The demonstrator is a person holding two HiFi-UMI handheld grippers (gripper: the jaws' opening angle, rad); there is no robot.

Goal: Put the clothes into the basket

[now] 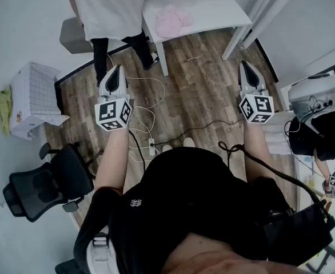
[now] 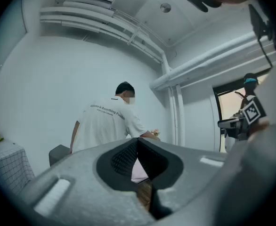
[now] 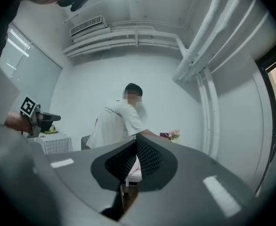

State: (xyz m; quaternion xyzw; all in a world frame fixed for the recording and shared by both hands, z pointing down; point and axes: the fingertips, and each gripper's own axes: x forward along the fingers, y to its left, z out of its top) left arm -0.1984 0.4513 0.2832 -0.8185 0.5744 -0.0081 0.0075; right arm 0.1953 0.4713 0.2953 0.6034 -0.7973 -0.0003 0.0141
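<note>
Pink clothes lie in a heap on a white table at the far side of the room. A white checked basket stands by the left wall, with a yellow-green cloth beside it. My left gripper and right gripper are held up over the wooden floor, well short of the table. Both are shut with nothing between the jaws. In the left gripper view the jaw tips meet, with a bit of the pink clothes showing behind them. In the right gripper view the tips also touch.
A person in a white shirt stands at the table's left end, reaching over it. A black office chair is at my left. A power strip and cables lie on the floor ahead. A grey stool stands by the wall.
</note>
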